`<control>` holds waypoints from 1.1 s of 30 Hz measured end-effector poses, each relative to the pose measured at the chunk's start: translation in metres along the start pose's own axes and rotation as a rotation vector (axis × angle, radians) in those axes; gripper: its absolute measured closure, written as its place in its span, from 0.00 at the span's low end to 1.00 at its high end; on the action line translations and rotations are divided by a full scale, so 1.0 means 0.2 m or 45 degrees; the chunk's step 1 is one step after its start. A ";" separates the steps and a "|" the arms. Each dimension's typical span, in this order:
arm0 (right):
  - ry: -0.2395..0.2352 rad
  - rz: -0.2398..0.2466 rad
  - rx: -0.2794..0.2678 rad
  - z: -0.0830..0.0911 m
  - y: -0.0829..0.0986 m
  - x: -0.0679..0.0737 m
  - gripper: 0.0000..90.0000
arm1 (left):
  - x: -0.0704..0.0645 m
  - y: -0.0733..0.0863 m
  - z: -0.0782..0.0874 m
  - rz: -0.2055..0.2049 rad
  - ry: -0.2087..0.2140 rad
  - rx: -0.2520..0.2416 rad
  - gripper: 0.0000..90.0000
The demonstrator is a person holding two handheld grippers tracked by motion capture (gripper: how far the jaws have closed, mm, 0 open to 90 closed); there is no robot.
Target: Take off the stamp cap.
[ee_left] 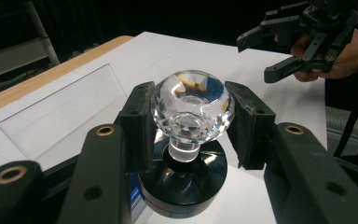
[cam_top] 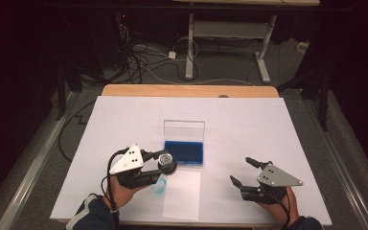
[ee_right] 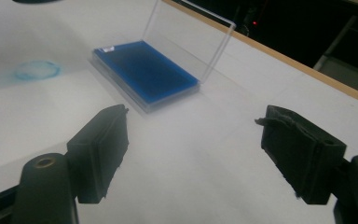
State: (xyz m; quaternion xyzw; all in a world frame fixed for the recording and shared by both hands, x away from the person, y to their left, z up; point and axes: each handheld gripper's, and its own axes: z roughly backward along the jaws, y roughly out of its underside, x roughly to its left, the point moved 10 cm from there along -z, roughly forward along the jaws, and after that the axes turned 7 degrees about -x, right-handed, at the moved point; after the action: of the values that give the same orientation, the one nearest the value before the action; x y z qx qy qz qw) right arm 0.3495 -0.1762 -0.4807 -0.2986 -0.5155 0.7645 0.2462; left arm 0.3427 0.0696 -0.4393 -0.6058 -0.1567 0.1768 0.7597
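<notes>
A stamp with a faceted clear knob [ee_left: 193, 109] and a round black base [ee_left: 182, 179] sits between the jaws of my left gripper [ee_left: 191, 121], which is shut on the knob. In the high view this stamp [cam_top: 166, 162] is just left of the blue ink pad [cam_top: 184, 152], whose clear lid [cam_top: 184, 129] stands open. Whether the base touches the table I cannot tell. A round blue print [cam_top: 159, 186] marks the white sheet [cam_top: 182, 196] below it. My right gripper [cam_top: 242, 171] is open over bare table at the right, facing the ink pad [ee_right: 144, 70] and the print [ee_right: 36, 70].
White paper covers the table [cam_top: 268, 124], with a wooden edge [cam_top: 187, 90] at the far side. The right gripper [ee_left: 279, 51] and its hand appear beyond the stamp in the left gripper view. Cables and a desk frame [cam_top: 230, 33] lie on the floor beyond.
</notes>
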 end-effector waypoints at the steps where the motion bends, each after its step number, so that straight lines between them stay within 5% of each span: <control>1: -0.014 0.002 0.003 -0.01 -0.01 0.01 0.24 | 0.00 0.00 0.00 -0.004 0.000 0.002 0.60; 20: -0.374 -0.021 0.005 -0.30 -0.20 0.38 0.17 | -0.04 -0.03 -0.06 0.039 0.048 -0.045 0.60; 33: -0.479 -0.019 0.007 -0.46 -0.26 0.55 0.18 | -0.08 -0.07 -0.09 0.073 0.084 -0.093 0.60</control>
State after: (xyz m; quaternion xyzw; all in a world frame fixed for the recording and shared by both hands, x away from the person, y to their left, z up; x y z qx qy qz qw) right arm 0.3423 -0.0239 -0.4816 -0.1460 -0.5525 0.8064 0.1520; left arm 0.3381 0.0446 -0.4296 -0.6428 -0.1203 0.1727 0.7365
